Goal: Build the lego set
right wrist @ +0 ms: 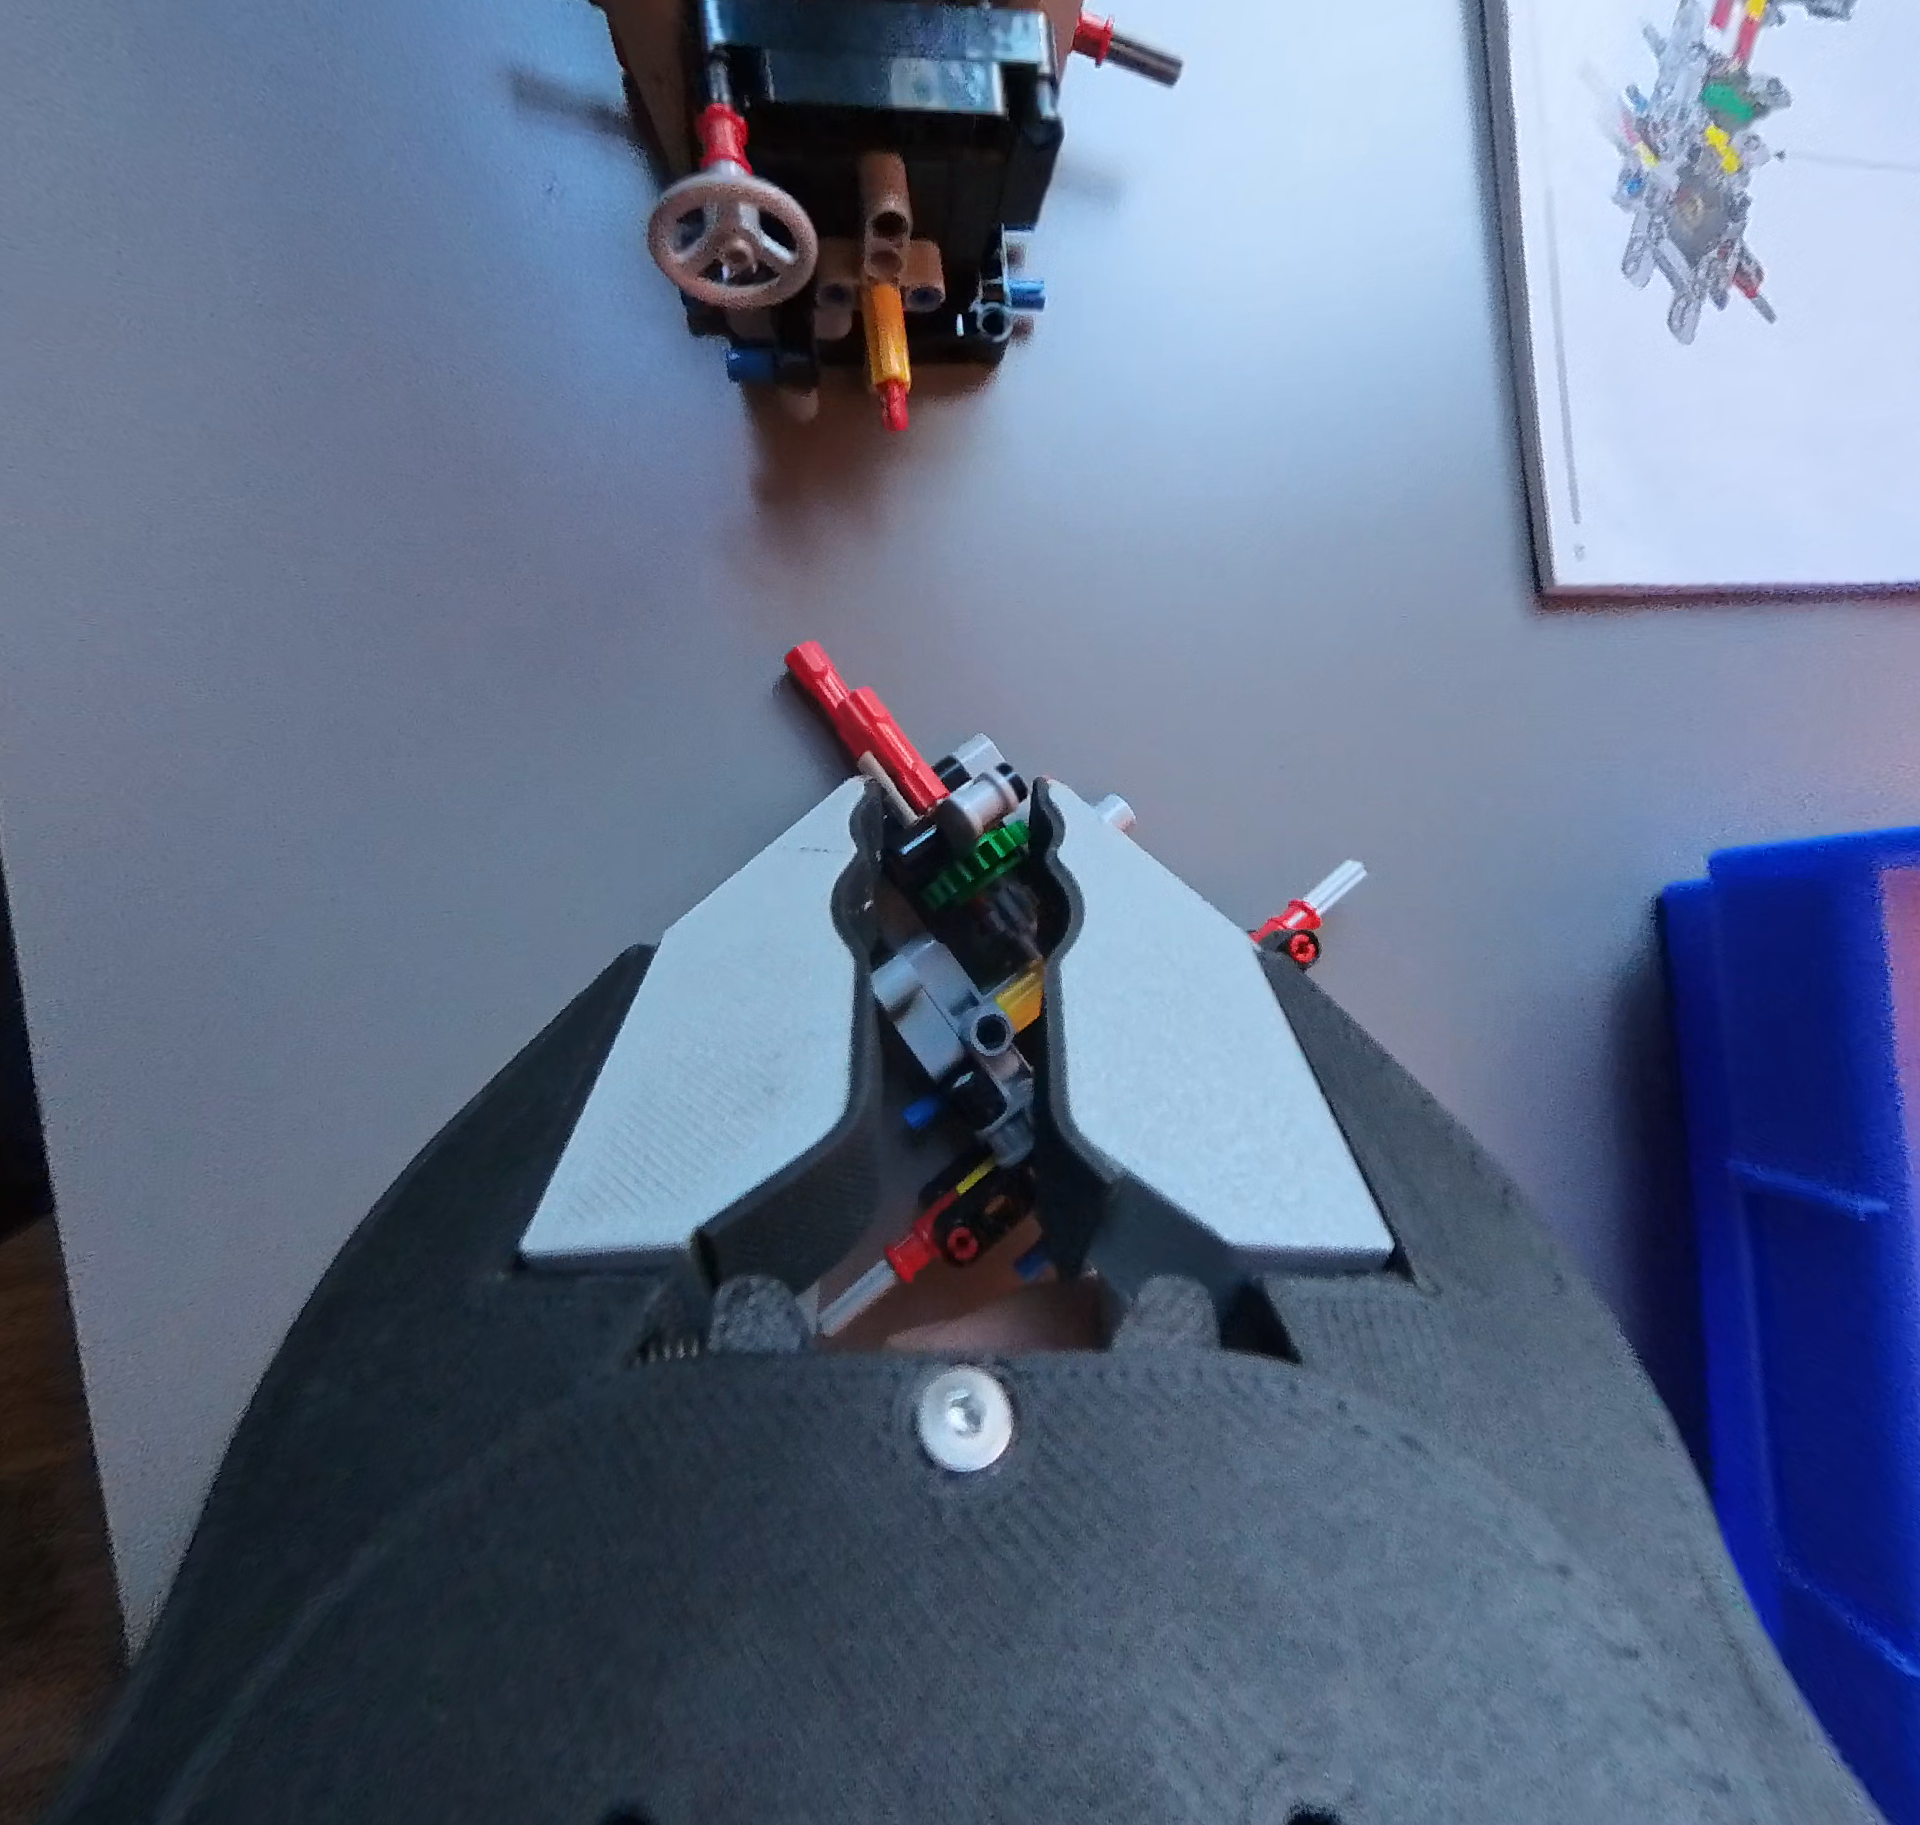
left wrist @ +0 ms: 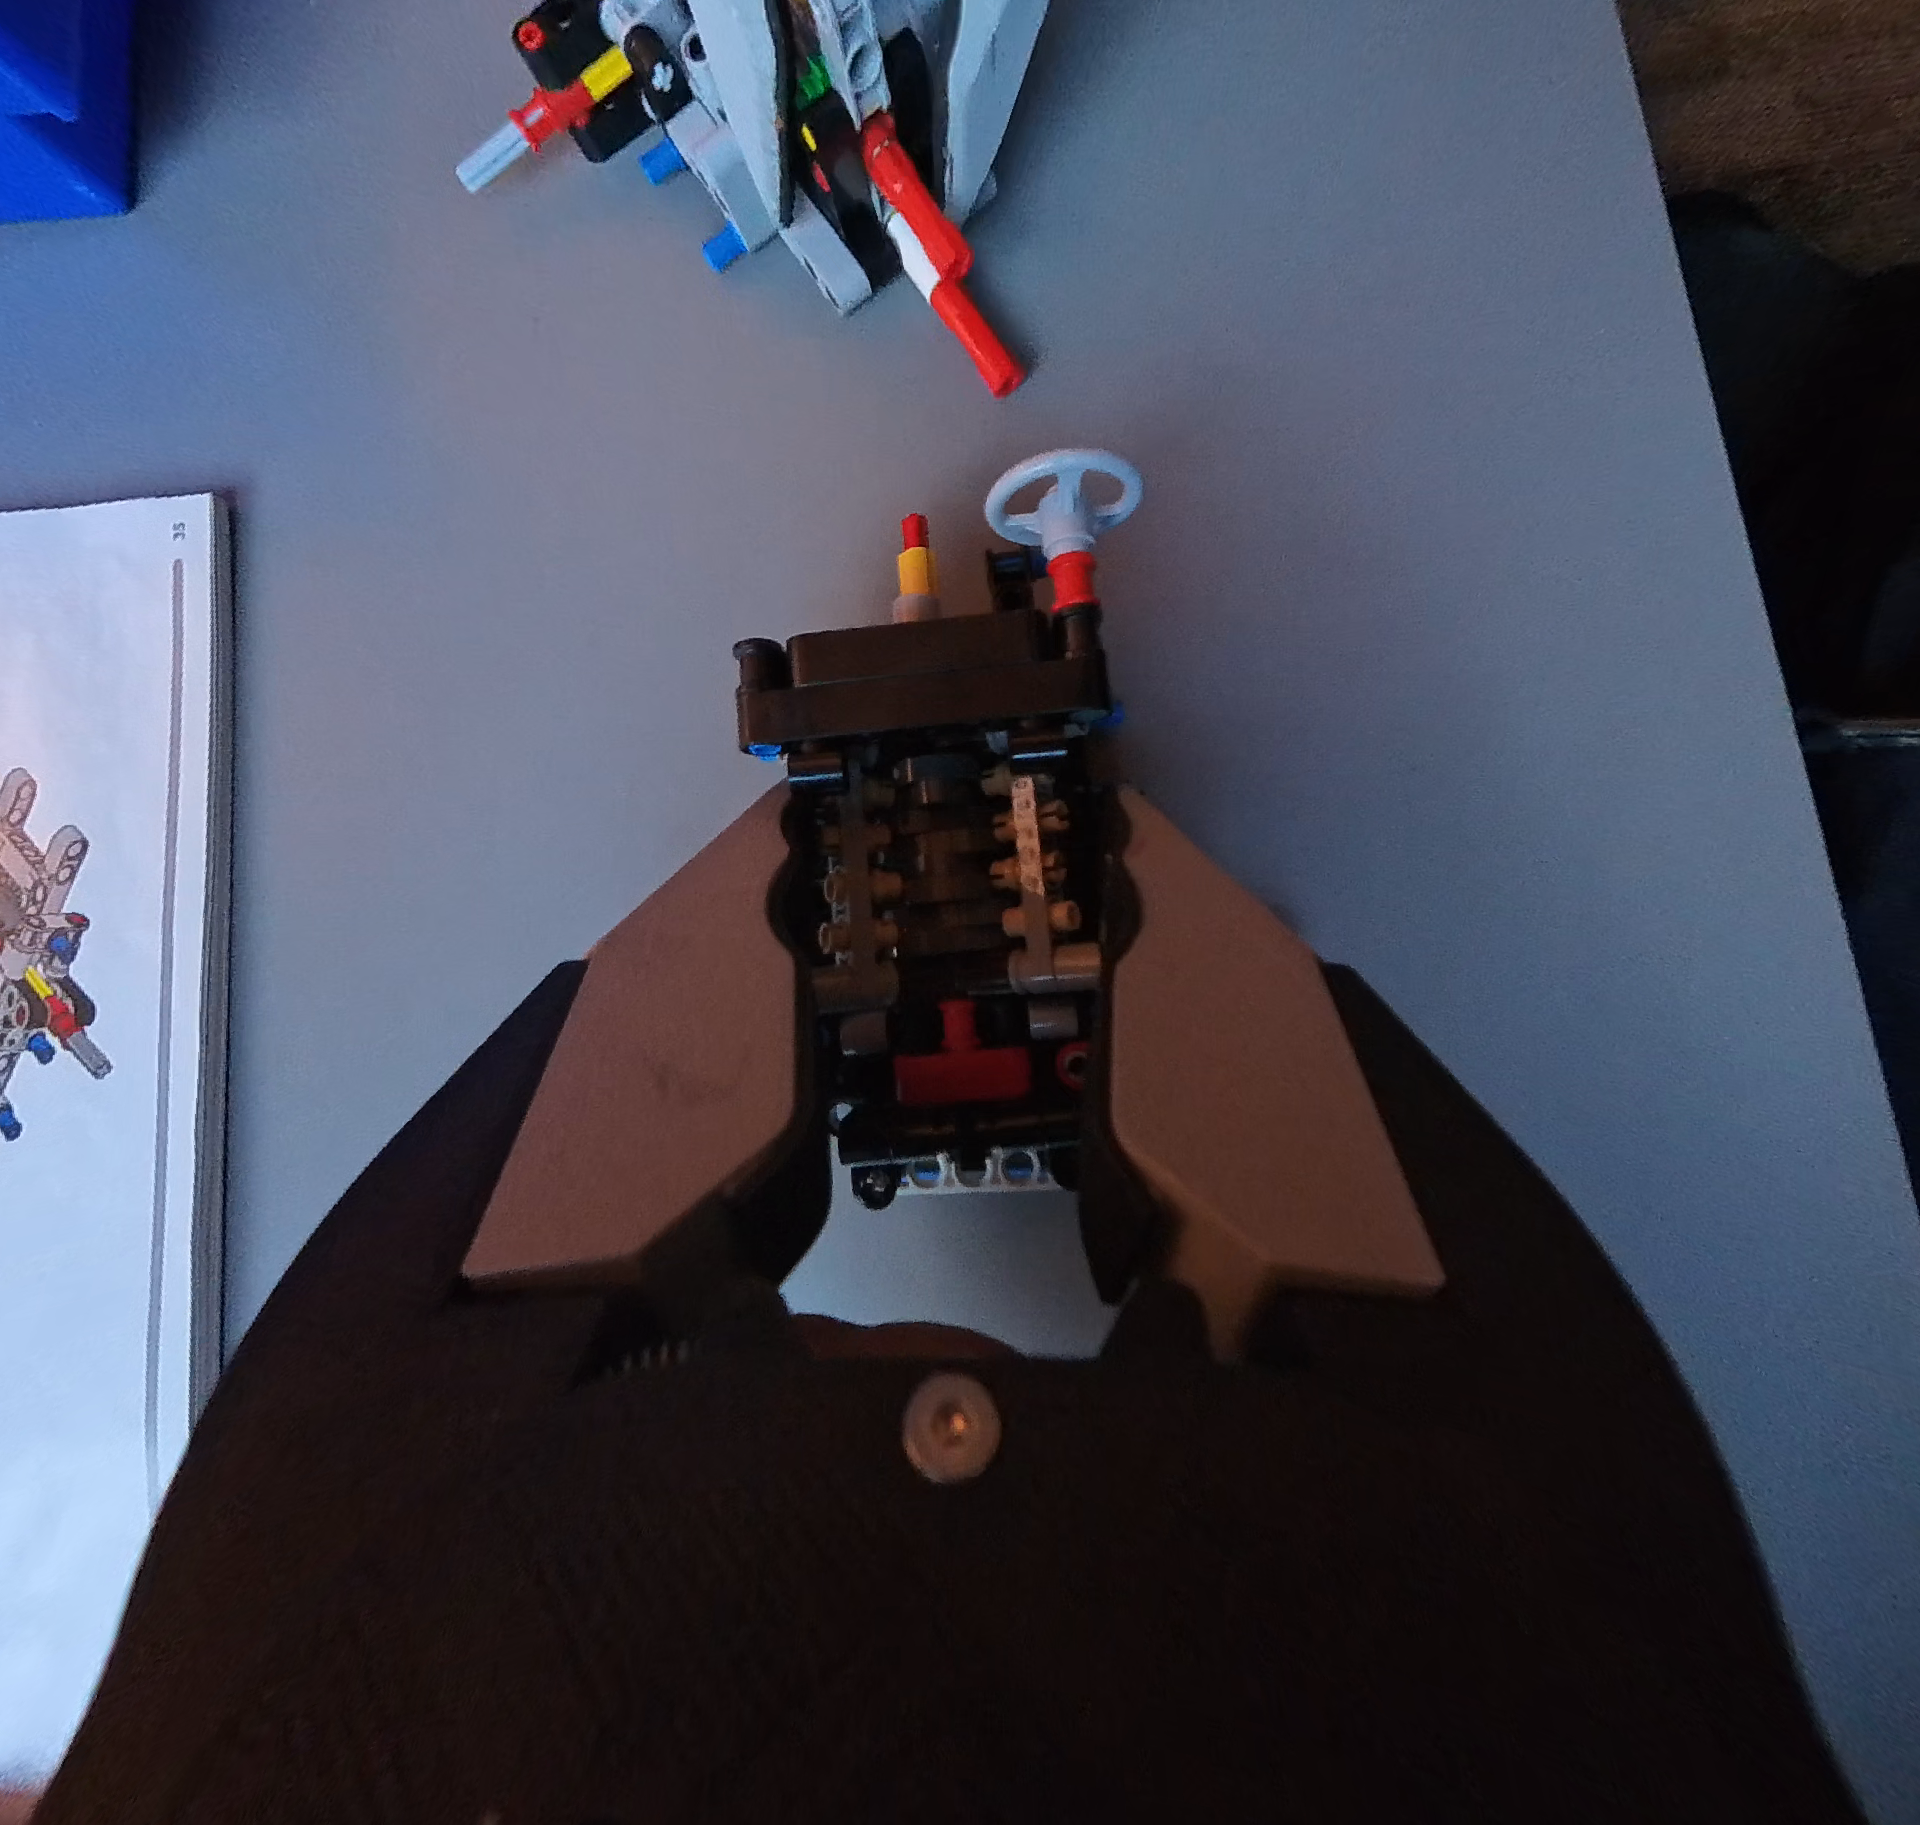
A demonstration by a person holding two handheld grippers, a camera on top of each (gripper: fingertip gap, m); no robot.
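Observation:
My left gripper (left wrist: 951,799) is shut on a black brick-built assembly (left wrist: 935,695). Both pads press its sides. A pale steering wheel (left wrist: 1062,497) and a yellow-and-red pin (left wrist: 916,560) stick out of its far end. The same assembly shows at the top of the right wrist view (right wrist: 883,82). My right gripper (right wrist: 951,793) is shut on a smaller grey-and-black assembly (right wrist: 935,996) with a green gear (right wrist: 977,866) and a red axle (right wrist: 862,726) pointing forward to the left. It also shows in the left wrist view (left wrist: 831,113), between pale fingers. The two assemblies face each other a short way apart over the grey table (left wrist: 416,373).
An open instruction booklet (left wrist: 94,944) lies left of the left gripper; it shows at the upper right of the right wrist view (right wrist: 1714,269). A blue bin (right wrist: 1808,1256) stands right of the right gripper. The table's edge (left wrist: 1714,425) runs along the right of the left wrist view.

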